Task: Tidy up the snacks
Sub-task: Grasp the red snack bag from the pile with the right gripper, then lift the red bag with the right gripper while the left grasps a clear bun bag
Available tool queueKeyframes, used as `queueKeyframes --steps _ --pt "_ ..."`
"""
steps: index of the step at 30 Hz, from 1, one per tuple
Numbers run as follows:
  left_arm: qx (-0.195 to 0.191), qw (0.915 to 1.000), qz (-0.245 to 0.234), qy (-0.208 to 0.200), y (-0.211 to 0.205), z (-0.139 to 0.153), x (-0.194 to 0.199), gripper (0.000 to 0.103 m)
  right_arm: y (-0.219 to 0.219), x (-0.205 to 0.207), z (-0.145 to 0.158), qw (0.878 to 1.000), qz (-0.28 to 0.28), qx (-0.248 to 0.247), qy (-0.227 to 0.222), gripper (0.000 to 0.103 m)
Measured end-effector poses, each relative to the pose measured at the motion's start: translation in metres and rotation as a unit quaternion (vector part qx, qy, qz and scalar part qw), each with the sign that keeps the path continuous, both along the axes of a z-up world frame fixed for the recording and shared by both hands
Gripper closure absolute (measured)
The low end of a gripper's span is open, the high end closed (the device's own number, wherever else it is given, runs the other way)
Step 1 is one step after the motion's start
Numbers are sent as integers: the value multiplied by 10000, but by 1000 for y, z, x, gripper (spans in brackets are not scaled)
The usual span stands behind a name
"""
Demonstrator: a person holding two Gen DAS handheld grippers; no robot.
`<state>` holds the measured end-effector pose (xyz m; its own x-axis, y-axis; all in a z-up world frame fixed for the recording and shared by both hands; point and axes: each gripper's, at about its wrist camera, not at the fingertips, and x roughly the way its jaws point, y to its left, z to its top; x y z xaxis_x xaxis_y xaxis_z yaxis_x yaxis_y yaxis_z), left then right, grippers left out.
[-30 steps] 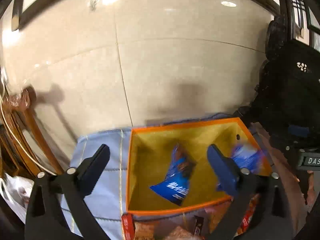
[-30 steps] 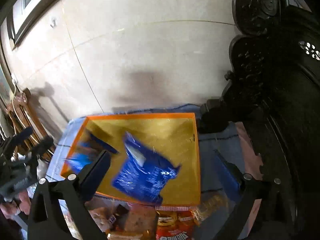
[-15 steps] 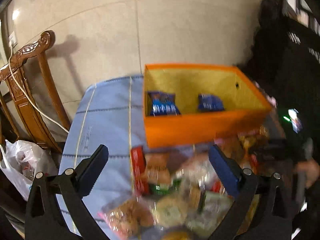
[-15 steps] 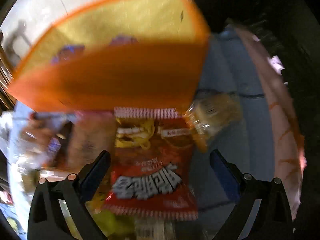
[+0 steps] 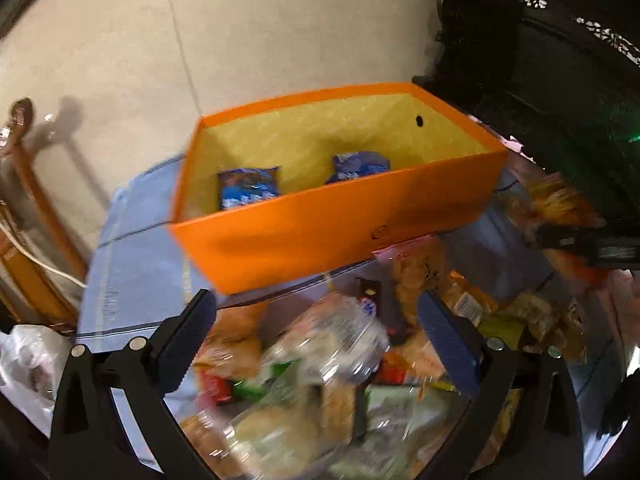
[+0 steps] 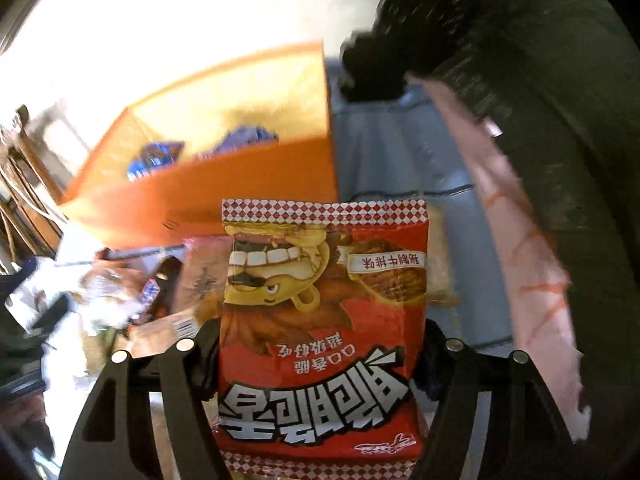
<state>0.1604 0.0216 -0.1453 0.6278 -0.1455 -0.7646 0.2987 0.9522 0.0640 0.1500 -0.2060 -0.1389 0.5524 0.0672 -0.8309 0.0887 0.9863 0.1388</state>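
Now my right gripper (image 6: pixel 320 344) grips the red bag (image 6: pixel 322 344), frame centre; left gripper (image 5: pixel 316 324) open above the pile (image 5: pixel 320 392).

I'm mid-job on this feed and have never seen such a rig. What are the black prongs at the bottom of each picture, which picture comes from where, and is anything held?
There is no robot arm. A person holds a two-finger gripper in each hand, and a fisheye camera on each looks forward along its fingers. The black prongs are those fingers.

In the left wrist view, the left gripper is open and holds nothing. It hangs over a blurred pile of snacks on a blue tablecloth. Beyond stands an orange box with two blue packets inside.

In the right wrist view, the red snack bag sits between the fingers of the right gripper, filling the gap; they look closed on its sides. The same box shows behind it. Dark furniture stands at the right.
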Motion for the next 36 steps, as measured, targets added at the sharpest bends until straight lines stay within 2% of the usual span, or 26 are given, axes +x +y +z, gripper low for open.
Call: queueKeyframes --steps 1,2,3,4,6,10,13,15,19,21,24,27,31,34,36 --pt "-95 9997 -84 227 -4 -11 8 4 0 -2 6 10000 -1 5 -49 31" --pt "-143 9991 -142 372 -7 -20 13 13 -6 -14 16 9999 -20 -25 -130 31" --pt "-93 9983 -161 558 -9 -32 18 65 -6 -19 23 9998 -35 -66 -193 31" --pt "169 9966 -149 797 -14 -48 25 65 -11 -18 34 9997 -61 -76 -244 31" --pt "336 9972 -136 660 -16 -52 24 69 -14 -22 44 9993 -87 -53 -353 31" --pt "133 9961 -103 868 -10 -43 21 74 -24 -26 55 9990 -121 18 -440 31" --pt "-215 9947 -85 1001 -3 -29 14 76 -24 -33 62 9984 -60 171 -536 31" --pt "-297 9948 -99 971 1 -18 6 77 -21 -35 71 9977 12 188 -650 31" --pt "-61 9955 48 943 7 12 -5 79 -13 -41 92 9953 126 241 -932 31" --pt "-115 9958 253 878 16 34 -11 81 -8 -37 104 9936 212 205 -1086 31" --pt "-425 9964 375 627 32 69 -19 81 0 -17 123 9910 364 69 -1288 31" --pt "-430 9967 573 374 47 96 -22 81 15 18 145 9865 613 -38 -1520 31" --pt "-543 9948 844 198 62 113 -22 81 32 72 160 9848 751 39 -1568 32" --pt "-746 9927 943 122 72 121 -21 81 40 104 158 9863 790 137 -1441 32" --pt "-731 9930 920 80 72 123 -22 81 43 115 153 9875 785 104 -1361 32"
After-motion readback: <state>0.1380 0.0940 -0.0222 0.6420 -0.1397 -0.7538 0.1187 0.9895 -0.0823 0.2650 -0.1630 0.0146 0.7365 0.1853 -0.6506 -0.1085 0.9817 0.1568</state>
